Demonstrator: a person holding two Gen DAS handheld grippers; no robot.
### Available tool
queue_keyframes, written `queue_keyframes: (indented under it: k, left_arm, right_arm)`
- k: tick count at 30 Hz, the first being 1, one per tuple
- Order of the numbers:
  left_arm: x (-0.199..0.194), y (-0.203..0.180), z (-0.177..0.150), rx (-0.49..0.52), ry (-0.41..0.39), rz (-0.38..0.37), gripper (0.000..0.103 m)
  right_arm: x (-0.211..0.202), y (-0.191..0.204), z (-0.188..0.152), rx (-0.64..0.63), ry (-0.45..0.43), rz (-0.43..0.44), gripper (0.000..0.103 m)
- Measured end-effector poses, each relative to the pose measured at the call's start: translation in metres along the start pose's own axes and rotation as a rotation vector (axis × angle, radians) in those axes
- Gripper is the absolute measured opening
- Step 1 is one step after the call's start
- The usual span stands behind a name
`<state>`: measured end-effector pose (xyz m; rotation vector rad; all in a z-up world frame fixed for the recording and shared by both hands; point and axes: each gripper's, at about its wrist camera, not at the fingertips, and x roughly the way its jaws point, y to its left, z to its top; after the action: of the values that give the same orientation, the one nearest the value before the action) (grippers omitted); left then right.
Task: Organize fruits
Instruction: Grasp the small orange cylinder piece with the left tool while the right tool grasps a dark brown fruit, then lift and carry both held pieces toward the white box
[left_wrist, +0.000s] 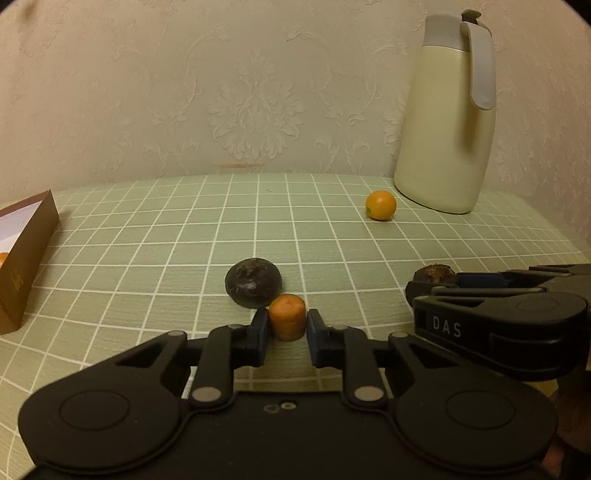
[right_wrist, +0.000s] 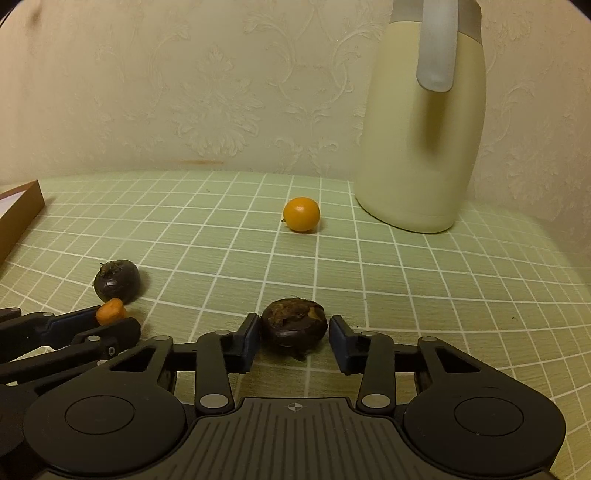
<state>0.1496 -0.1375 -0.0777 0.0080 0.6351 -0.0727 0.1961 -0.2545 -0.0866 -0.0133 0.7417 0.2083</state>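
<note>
Both wrist views are dim and carry a warm yellow-green cast that mutes the colours. The light is soft and comes from above and in front. The tall cream plastic thermos jug (left_wrist: 447, 114) lays a faint shadow on the embossed cream wallpaper (left_wrist: 255, 96) at upper right. The small round orange fruit (right_wrist: 301, 214) shows a weak highlight on top; there is no harsh glare. Fisheye distortion bows the white grid of the pale green checked tablecloth (right_wrist: 406, 280) toward the edges, and the corners vignette to black. The black gripper bodies along the bottom look soft, and fine grain shows throughout.
</note>
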Motion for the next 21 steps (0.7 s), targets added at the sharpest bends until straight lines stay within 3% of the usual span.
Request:
queue_keyframes:
  k: [21]
  left_arm:
    - [-0.042,0.025,0.003,0.008,-0.018,-0.012,0.012]
  right_arm:
    - [-0.046,0.021,0.014,-0.033,-0.036,0.028,0.038]
